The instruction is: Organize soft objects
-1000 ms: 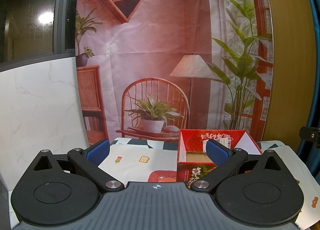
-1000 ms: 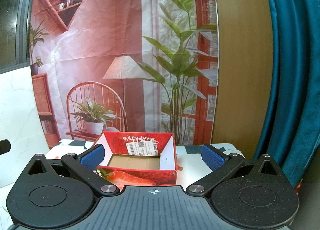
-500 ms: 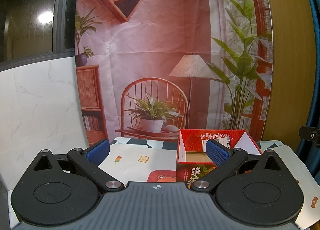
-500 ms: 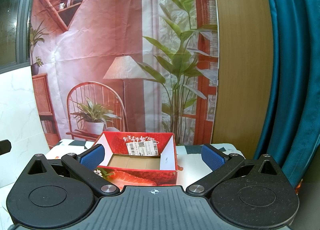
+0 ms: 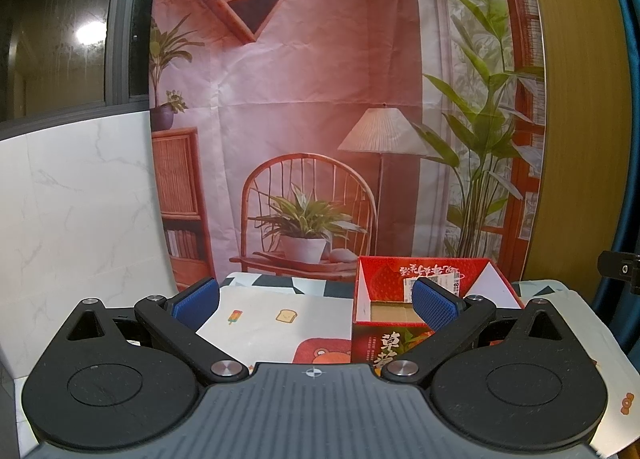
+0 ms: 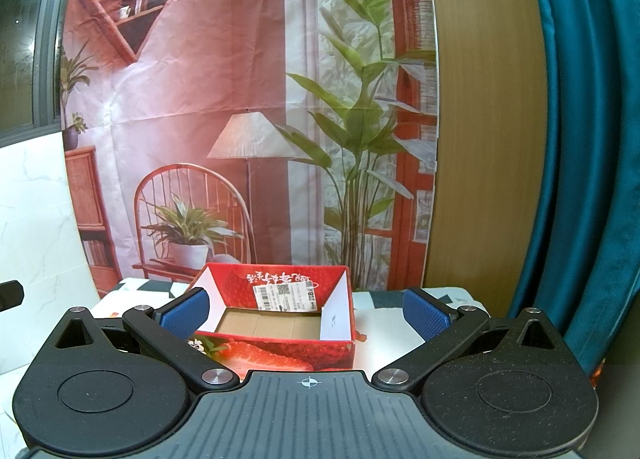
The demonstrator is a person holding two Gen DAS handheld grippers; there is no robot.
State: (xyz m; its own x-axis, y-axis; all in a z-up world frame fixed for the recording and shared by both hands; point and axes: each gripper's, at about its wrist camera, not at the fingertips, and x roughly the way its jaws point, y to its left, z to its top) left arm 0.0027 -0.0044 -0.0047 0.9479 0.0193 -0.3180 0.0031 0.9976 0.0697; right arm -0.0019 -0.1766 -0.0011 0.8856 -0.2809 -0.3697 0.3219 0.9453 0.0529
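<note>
Grippers, left [image 5: 315,304] and right [image 6: 306,309], both spread wide and grasping nothing, hover above a printed tablecloth [image 5: 260,323] where a red strawberry carton [image 6: 276,323], seemingly empty, sits between the right fingers and behind the left gripper's right fingertip.

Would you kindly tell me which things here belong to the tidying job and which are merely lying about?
Job:
red strawberry box, open, nothing inside
left claw, open
right claw, open

Lying about:
patterned tablecloth
room-scene backdrop
teal curtain
</note>
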